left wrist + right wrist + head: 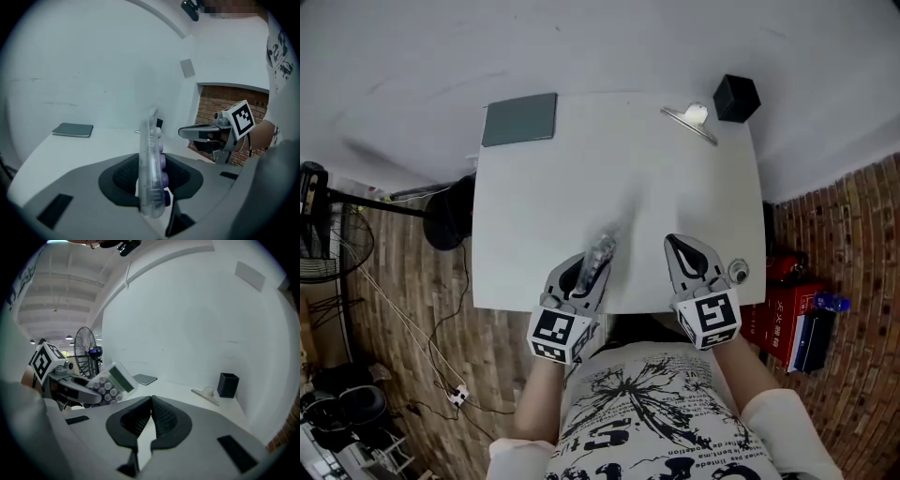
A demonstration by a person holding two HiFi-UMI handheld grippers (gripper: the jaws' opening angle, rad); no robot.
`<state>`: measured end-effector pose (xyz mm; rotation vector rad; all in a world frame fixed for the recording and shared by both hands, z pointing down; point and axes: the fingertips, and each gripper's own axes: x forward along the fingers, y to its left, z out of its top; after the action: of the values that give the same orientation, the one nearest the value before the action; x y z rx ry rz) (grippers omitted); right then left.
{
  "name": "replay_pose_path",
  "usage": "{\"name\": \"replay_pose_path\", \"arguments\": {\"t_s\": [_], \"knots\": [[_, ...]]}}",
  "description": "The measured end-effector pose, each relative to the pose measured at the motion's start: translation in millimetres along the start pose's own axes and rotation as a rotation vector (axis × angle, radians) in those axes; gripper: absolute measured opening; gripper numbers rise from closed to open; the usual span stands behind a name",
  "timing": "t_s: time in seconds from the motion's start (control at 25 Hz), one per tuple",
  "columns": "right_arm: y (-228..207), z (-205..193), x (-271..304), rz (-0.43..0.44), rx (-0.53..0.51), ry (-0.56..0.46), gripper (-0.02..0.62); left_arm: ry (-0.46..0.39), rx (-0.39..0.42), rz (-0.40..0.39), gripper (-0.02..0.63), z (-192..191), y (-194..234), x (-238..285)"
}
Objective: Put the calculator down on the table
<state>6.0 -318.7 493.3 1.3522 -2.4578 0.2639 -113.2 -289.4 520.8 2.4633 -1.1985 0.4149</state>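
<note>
The left tool (592, 265) grips a clear-cased calculator (151, 164) by its lower end, standing on edge over the near part of the white worktop (619, 169), while the right tool (150, 417) beside it is closed and empty.

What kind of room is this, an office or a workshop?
Probably an office-like indoor workspace. A white table stands against a plain white wall, with a notebook and a black pen holder on it, and a standing fan beside it on a brick-patterned floor.
</note>
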Motion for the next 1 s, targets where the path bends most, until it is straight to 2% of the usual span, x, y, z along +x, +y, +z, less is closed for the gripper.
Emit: {"name": "replay_pose_path", "arguments": {"t_s": [0.28, 0.8, 1.0], "knots": [[-30, -9, 36, 0.0, 0.013, 0.039, 0.015, 0.092, -0.07, -0.027, 0.143, -25, 15, 57], [-49, -27, 59, 0.012, 0.044, 0.097, 0.015, 0.164, -0.208, 0.091, 0.146, -48, 48, 86], [-54, -31, 64, 0.014, 0.049, 0.116, 0.015, 0.167, -0.199, 0.102, 0.147, -45, 50, 89]]}}
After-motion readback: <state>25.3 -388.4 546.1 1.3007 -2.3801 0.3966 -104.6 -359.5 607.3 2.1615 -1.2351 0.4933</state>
